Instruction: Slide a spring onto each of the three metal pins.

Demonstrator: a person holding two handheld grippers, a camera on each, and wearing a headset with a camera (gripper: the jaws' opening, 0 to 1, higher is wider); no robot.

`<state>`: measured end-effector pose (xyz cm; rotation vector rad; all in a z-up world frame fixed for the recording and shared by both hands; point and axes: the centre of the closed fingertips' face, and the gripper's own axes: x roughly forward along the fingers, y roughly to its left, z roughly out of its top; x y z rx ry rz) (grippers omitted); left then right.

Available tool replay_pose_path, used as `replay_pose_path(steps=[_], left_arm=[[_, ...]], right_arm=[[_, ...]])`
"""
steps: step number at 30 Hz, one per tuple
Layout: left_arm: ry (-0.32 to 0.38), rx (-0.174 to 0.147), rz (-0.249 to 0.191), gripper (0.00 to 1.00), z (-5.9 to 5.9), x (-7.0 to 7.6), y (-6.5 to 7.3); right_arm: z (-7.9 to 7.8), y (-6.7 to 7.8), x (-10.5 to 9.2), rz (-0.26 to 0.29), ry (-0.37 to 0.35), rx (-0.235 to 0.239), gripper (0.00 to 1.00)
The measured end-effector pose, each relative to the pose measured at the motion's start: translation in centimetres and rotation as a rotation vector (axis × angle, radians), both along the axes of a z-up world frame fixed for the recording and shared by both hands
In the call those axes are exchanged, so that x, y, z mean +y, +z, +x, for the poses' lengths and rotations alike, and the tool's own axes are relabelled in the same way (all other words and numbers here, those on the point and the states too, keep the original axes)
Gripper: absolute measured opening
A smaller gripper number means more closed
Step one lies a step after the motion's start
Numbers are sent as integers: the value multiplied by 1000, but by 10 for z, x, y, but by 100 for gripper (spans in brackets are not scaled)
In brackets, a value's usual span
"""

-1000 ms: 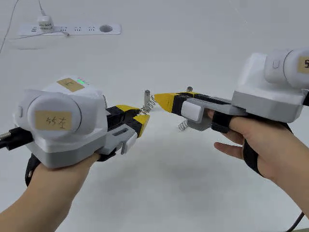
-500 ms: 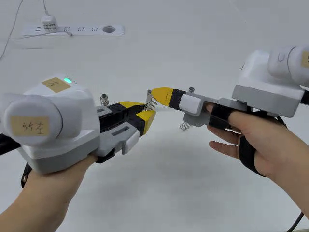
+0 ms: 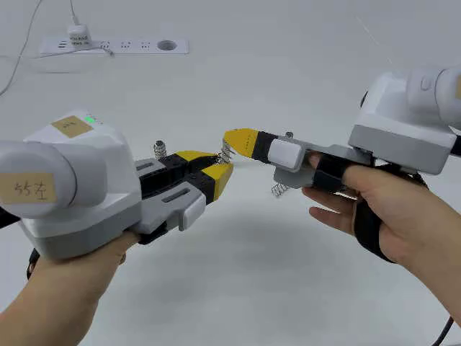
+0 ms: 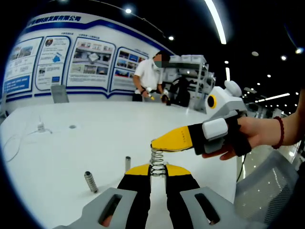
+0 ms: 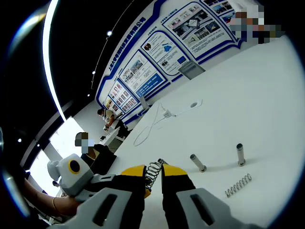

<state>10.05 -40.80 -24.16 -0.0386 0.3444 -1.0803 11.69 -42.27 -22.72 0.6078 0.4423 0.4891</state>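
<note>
At far left, one pin already wears a spring. Beside it, our left gripper is nearly closed, pinching the low end of a second spring held up off the bench. Our right gripper meets it tip to tip and nips the top end, likely to steady or pass it for threading. Further right, a loose spring lies near two bare pins. The bench is plain white, with a power strip at its far edge. Posters line the hall wall.
</note>
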Motion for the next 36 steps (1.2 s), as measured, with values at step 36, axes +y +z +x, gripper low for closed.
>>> replay_pose_path(steps=[36], left_arm=[[25, -4, 117, 38, -1, 11, -23]], right_arm=[[19, 15, -11, -286, 20, -171, 11]])
